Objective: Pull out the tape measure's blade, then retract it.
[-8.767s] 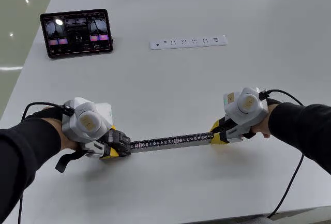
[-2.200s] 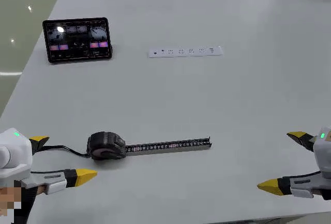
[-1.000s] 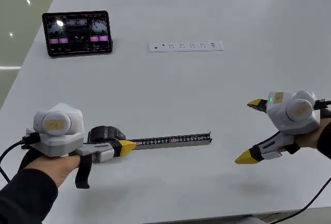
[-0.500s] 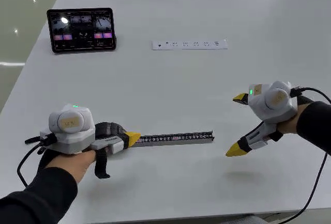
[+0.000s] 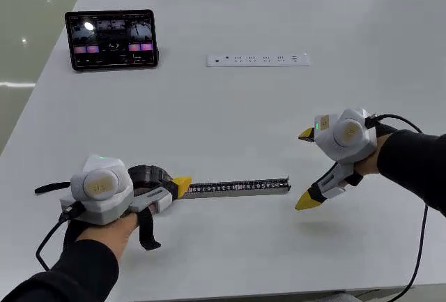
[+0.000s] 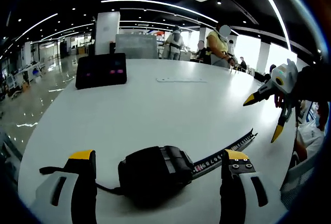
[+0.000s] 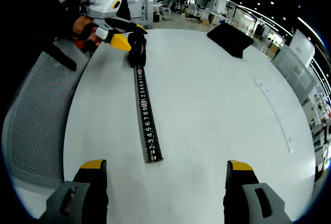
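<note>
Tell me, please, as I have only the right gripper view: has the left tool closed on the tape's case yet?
Observer: Not yet. The left gripper view shows the left tool open, one jaw on each side of the case, with a gap at each.
Operator: Thank you. Does the case have a strap that could catch?
Observer: Yes, a black strap trails from the case, on the side away from the blade, past one jaw.
Operator: And is the tablet on?
Observer: The tablet has a lit screen in the head view.
</note>
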Demonstrator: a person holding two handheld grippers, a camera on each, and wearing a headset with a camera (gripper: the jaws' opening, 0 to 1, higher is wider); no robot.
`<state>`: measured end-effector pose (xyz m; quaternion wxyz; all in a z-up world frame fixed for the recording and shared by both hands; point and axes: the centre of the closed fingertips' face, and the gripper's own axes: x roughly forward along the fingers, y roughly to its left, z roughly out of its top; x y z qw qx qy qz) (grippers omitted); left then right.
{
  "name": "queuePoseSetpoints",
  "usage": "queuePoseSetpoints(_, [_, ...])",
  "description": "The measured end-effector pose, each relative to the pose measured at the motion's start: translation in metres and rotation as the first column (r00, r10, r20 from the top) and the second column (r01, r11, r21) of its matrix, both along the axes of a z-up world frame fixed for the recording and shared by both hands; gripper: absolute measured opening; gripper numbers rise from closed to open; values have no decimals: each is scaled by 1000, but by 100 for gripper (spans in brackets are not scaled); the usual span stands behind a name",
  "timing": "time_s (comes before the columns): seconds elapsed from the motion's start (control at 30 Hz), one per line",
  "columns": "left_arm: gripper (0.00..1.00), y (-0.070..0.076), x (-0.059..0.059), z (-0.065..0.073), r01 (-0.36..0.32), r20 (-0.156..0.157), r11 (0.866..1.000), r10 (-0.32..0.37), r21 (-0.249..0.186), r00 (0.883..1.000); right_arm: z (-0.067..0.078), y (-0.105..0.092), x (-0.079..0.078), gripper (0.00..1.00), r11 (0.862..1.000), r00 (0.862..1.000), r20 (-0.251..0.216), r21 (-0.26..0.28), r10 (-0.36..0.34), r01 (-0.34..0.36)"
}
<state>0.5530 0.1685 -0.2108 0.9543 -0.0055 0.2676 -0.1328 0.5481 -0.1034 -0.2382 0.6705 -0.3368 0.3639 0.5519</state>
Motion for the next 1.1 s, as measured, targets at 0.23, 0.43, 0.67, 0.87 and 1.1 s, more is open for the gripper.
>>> queuePoseSetpoints(0.23, [99,-3,1,-1,13,25,1000,-13,3,1000,-8,2,2,81,999,999,-3,-8,46,-46])
queuePoseSetpoints(0.43, [99,-5,2,-1,23,36,999,-24,22,999,-13,5,0,69,997,997,-13,-7,76,-76])
queuePoseSetpoints(0.67, [99,-3,4,0,7,38,1000,-7,12,999,-17,6,-1,57,993,993,-1,-16,121,-121])
queuePoseSetpoints(0.87, [99,-1,4,1,-7,44,1000,7,-2,999,-20,9,-3,51,991,991,-3,-15,135,-135])
queuePoseSetpoints(1.1, [99,-1,4,2,-9,57,1000,10,-3,998,-27,13,-9,41,987,987,-18,-28,158,-159])
